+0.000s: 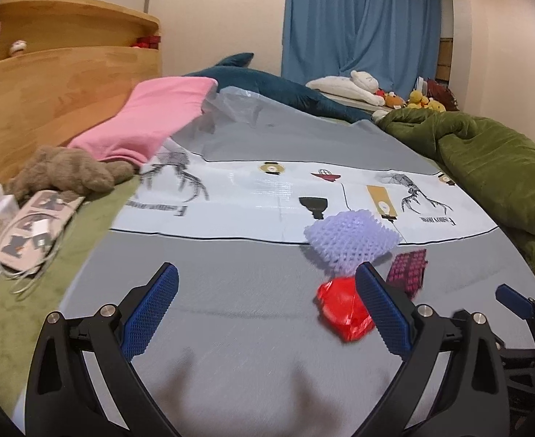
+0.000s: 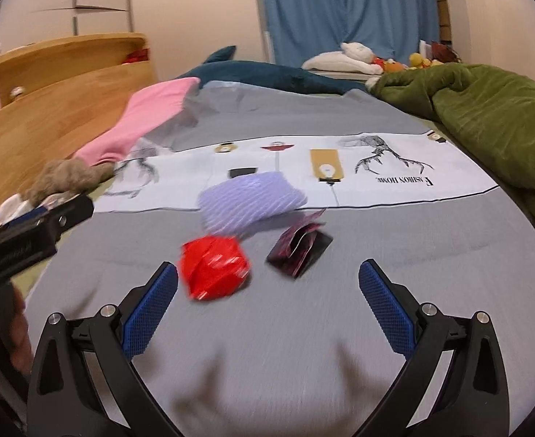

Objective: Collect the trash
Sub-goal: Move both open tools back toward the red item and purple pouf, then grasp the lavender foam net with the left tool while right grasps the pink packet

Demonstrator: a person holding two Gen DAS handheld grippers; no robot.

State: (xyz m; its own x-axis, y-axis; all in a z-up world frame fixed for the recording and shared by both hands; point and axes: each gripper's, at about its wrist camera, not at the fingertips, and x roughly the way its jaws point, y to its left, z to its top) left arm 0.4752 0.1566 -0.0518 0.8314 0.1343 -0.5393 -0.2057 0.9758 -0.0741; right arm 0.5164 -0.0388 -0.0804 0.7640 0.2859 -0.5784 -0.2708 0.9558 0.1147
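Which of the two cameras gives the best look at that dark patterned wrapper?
The right wrist view. There the dark wrapper lies whole and in the open on the grey sheet, beside the red wrapper. In the left wrist view the dark wrapper sits far right, partly hidden behind a finger of the left claw.

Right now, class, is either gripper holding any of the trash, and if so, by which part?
Nothing is held. The left gripper and right gripper are both open above the bed, short of the red wrapper.
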